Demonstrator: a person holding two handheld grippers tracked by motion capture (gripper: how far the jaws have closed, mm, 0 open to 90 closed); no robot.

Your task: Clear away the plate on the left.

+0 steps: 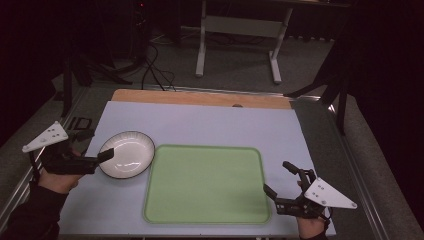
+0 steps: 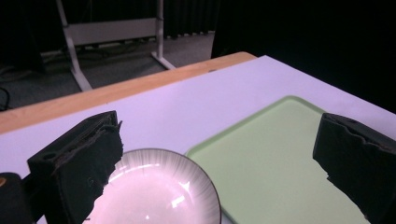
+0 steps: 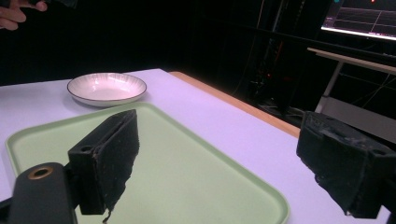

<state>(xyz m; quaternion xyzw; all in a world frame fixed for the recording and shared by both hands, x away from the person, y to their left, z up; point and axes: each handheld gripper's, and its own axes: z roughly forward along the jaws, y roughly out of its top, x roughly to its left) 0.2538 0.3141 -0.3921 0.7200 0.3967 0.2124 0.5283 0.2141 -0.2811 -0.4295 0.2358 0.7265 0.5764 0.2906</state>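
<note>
High view: white bowl (image 1: pixel 125 154) w/ dark rim sits on the pale mat (image 1: pixel 200 125), left of frame centre, its right edge just beside the top-left corner of the green tray (image 1: pixel 207 186). Can't tell if rim and tray touch. Tray is flat on the mat, centre to lower-centre of frame, nothing on it.

Left gripper (image 1: pixel 102 150) at mid-left of frame, held in the person's left hand (image 1: pixel 60 181). Jaws spread apart, nothing between them; one jaw tip lies over the bowl's left rim. Contact w/ rim can't be told. Grey 3-cornered plate on top, far left.

Left gripper view: jaws wide, one at lower left, other at lower right. Bowl (image 2: pixel 154 191) at bottom centre-left, partly behind the left jaw; tray (image 2: pixel 275 163) to its right, reaching toward the right jaw.

Right gripper (image 1: pixel 280 180) at lower right of high view, just off the tray's right edge, over the mat. Jaws apart, holding nothing.

Right gripper view: jaws wide at lower left and lower right; tray (image 3: pixel 187 168) spans bottom of frame, bowl (image 3: pixel 106 87) upper left beyond the tray's far corner. Fingers of a hand (image 3: pixel 16 11) in top-left corner.
</note>
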